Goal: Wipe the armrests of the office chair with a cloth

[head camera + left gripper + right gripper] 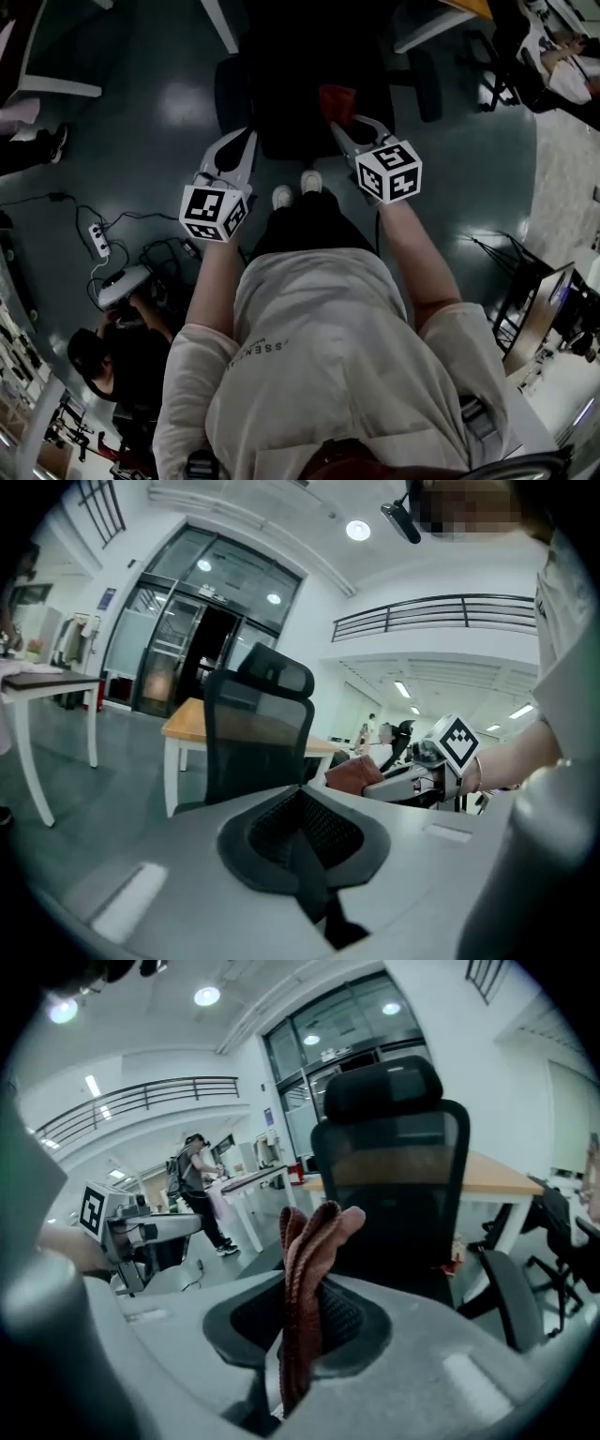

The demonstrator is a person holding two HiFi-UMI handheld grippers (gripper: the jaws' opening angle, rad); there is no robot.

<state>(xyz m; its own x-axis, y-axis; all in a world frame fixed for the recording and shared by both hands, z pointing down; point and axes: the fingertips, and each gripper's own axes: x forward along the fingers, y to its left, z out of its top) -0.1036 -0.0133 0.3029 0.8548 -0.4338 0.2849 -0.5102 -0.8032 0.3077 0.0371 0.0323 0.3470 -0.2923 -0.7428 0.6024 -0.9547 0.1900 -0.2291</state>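
- The right tool [307, 1290] is clamped on a reddish-brown cloth [314, 1237]. The cloth is bunched up and sticks out past the tips, with a bit hanging down behind them.
- The left tool [300, 797] is closed with nothing in it; its two pads sit right together.
- The black office chair [394, 1176] is straight ahead of both tools, backrest upright with a headrest on top. In the left gripper view the same chair [258, 733] sits ahead and slightly left of the tool.
- From the head view, the right tool [349, 127] has the cloth [336, 98] poking out over the front edge of the chair [300, 56].
- The left tool [239, 141] is level with it, off to its left, and the two are well apart.
- The left armrest [231, 94] is just ahead of the left tool. The right armrest [427, 84] is ahead and off to the right of the right tool. The cloth isn't on either one.
- Each tool shows up in the other's camera. The right one [403, 778] is off to the right of the left tool, and the left one [159, 1227] is off to the left of the right tool.
- A wood-topped surface [187, 726] stands behind the chair.
- The person's two white shoes [297, 189] are on the floor [141, 103], between and just behind the tools.
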